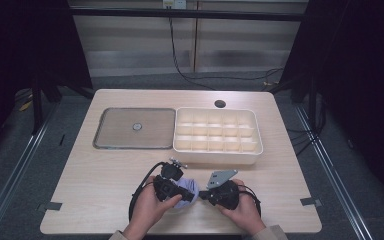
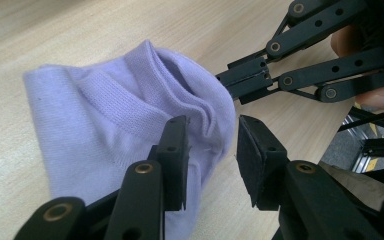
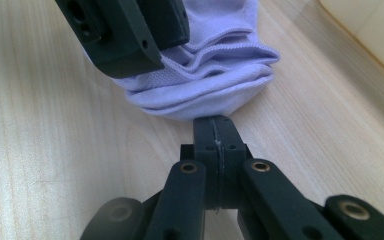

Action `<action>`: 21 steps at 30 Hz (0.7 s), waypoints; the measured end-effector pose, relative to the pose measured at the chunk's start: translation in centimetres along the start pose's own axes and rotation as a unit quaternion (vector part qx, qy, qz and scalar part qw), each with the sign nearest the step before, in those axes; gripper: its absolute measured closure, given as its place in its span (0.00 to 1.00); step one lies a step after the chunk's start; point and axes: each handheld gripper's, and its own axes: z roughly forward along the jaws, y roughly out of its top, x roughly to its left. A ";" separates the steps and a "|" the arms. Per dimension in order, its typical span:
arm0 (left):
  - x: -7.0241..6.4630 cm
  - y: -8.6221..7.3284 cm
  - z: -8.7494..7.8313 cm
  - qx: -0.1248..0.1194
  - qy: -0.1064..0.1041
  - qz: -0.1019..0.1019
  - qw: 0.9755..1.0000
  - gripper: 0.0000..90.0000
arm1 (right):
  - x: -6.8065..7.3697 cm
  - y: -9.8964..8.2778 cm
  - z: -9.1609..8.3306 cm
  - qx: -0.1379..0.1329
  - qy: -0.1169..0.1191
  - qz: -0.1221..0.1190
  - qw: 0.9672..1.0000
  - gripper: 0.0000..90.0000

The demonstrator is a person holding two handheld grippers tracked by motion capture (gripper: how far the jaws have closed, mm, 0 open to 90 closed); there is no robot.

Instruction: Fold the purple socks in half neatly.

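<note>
We see a lilac sock [image 2: 115, 115] bunched on the wooden bench [image 1: 100, 170] near its front edge. Our left tongs [image 2: 211, 150] stand spread over it; our right tongs [image 3: 215, 137] are pressed together, tips touching its edge.

Light wood table [image 1: 105, 175], grey floor [image 1: 20, 150], dark sides, pale panel wall [image 1: 130, 40] w/ cable [image 1: 177, 60]
</note>
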 end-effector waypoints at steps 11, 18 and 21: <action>0.6 0.2 -1.3 -0.017 0.013 0.000 1.000 0.64 | 0.0 0.0 0.0 0.000 0.000 0.000 1.000 1.00; 1.0 0.2 -2.0 -0.025 0.017 -0.001 1.000 0.59 | 0.0 0.0 0.0 0.000 0.000 0.000 1.000 1.00; 1.3 0.1 -2.3 -0.029 0.022 -0.005 0.999 0.56 | 0.0 0.0 0.0 0.000 0.000 0.000 1.000 1.00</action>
